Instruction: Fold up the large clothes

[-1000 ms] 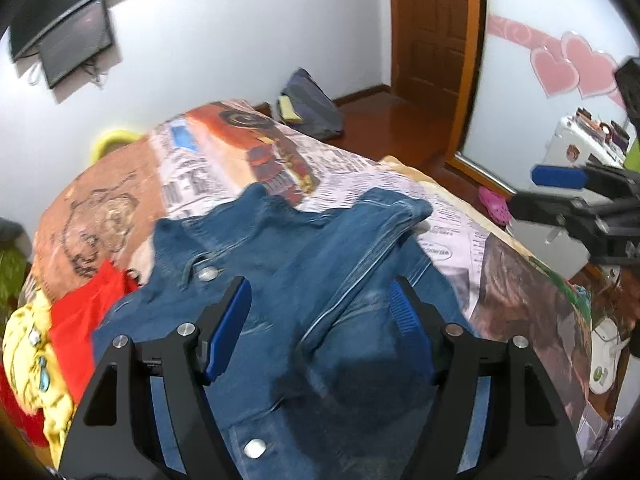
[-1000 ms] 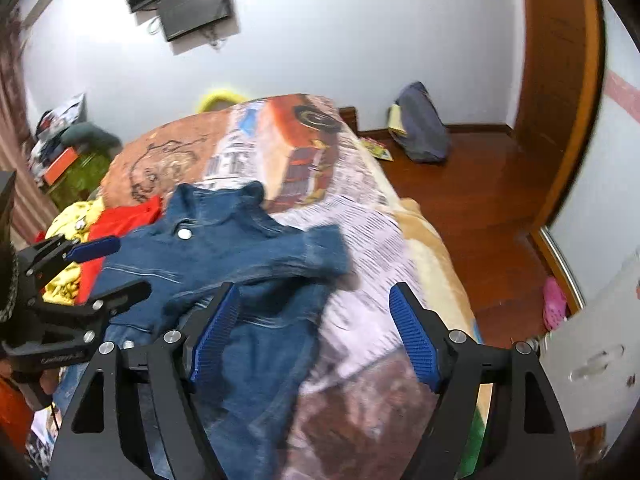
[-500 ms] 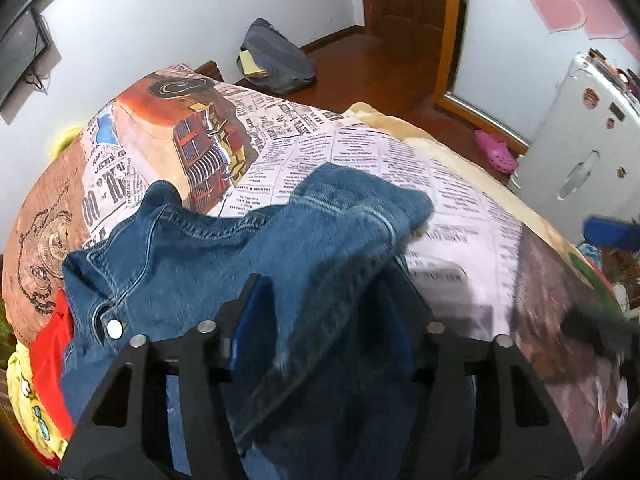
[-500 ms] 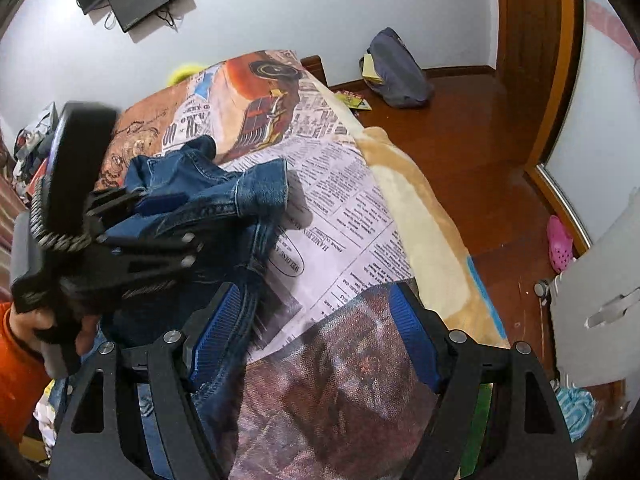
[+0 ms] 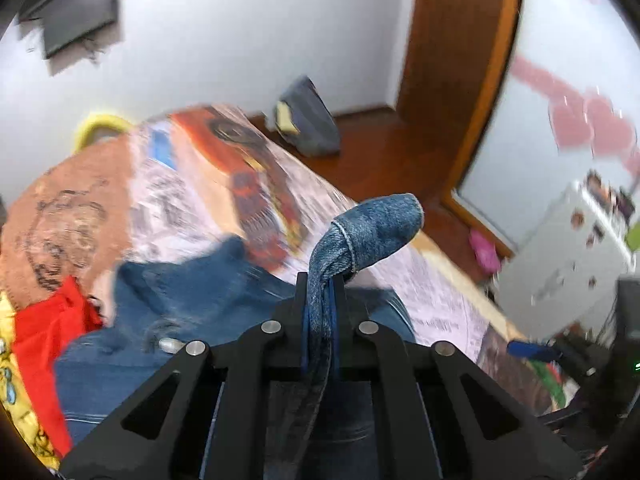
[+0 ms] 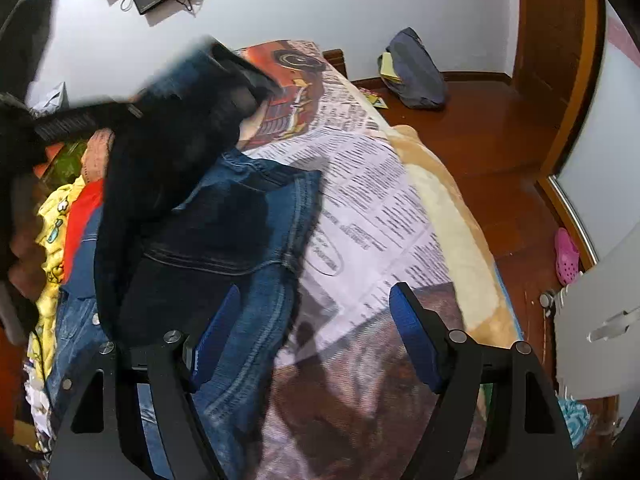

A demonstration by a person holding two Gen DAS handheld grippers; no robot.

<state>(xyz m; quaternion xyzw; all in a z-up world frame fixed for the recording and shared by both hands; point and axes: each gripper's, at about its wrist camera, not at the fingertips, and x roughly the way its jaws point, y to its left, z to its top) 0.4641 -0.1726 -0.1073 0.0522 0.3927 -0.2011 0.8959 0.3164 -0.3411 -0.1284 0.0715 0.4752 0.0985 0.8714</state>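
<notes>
The denim jacket [image 6: 256, 216] is spread on the bed [image 6: 400, 208]; its sleeve [image 5: 368, 228] is pinched by the closed left gripper [image 5: 320, 300], while the right gripper [image 6: 312, 344] is held wide open and empty. The thin fold could be pulled free if lifted sharply

Left hand-held gripper [image 5: 320, 312] pinched tight on denim jacket [image 5: 372, 228] sleeve, lifted above the bed. Right hand-held gripper [image 6: 316, 340] spread wide, blue pads [image 6: 412, 340] bare, angled downward.

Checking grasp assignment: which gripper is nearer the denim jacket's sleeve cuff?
Left. The left gripper is shut on the denim jacket sleeve, the cuff sticking out past its fingertips. The right gripper is open, hovering over the jacket's edge and the bedspread.
</notes>
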